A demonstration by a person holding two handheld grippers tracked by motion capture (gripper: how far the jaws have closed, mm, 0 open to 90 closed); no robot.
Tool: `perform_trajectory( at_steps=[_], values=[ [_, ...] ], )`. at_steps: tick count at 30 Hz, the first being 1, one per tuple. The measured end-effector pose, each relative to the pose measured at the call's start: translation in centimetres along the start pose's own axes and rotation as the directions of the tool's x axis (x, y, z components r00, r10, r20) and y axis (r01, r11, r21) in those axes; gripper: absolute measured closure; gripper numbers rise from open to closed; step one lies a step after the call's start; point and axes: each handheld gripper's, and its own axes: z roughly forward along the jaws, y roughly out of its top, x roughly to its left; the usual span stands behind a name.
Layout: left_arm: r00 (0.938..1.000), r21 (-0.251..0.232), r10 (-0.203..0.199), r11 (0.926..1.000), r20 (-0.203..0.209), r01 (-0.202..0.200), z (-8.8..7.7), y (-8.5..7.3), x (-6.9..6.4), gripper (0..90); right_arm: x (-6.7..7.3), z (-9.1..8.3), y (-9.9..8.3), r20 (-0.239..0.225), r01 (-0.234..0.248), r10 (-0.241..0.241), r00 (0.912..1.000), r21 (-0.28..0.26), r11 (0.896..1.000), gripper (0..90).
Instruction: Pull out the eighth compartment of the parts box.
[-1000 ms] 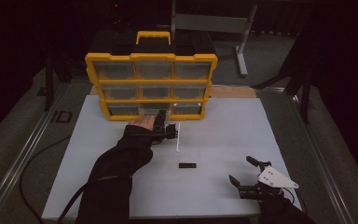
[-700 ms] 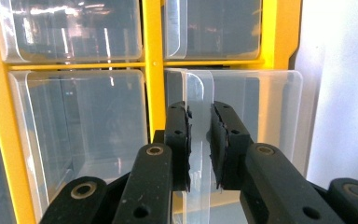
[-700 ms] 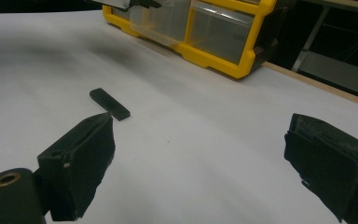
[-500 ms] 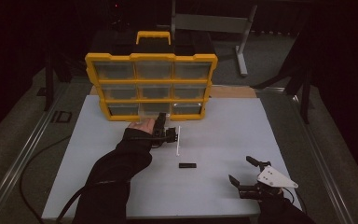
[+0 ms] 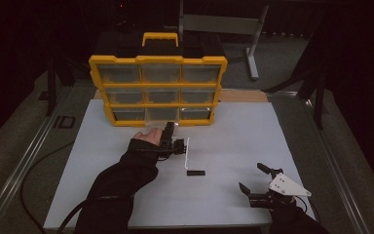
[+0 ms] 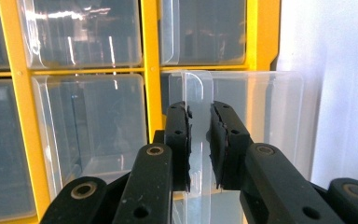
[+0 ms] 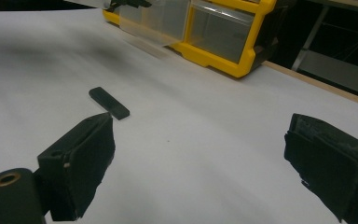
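Observation:
A yellow organizer (image 5: 158,105) with clear drawers stands at the back of the white table top (image 5: 102,161). My left gripper (image 5: 175,145) is shut on the handle tab of a clear drawer (image 5: 187,152) that sticks out of the bottom row. In the left gripper view both pads (image 6: 179,135) press on the drawer tab (image 6: 199,88), with the yellow frame (image 6: 149,46) behind it. A small flat black piece (image 5: 196,172) lies on the table just in front of the drawer. My right gripper (image 5: 251,177) rests open at the front right, nothing between its jaws (image 7: 200,154); the black piece (image 7: 109,103) lies ahead of it.
A wooden strip (image 5: 243,96) runs along the table's back edge to the right of the organizer. A cable (image 5: 34,170) trails over the grey floor at the left. A metal stand (image 5: 253,44) sits behind the table. Bare white surface lies between the two grippers.
My left gripper has drawn back a little toward the person, bringing the clear drawer further out of the organizer. The right gripper has stayed put.

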Motion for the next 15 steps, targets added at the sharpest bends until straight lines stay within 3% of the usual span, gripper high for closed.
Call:
perform_trajectory(
  at_steps=[15],
  values=[
    [1.0, -0.007, -0.006, 1.0, 0.003, 0.006, -0.92, 0.43, -0.16, 78.9, 0.05, 0.0, 0.06, 0.005, -0.001, 0.001, 1.0, -0.007, 1.0, 8.3]
  ],
)
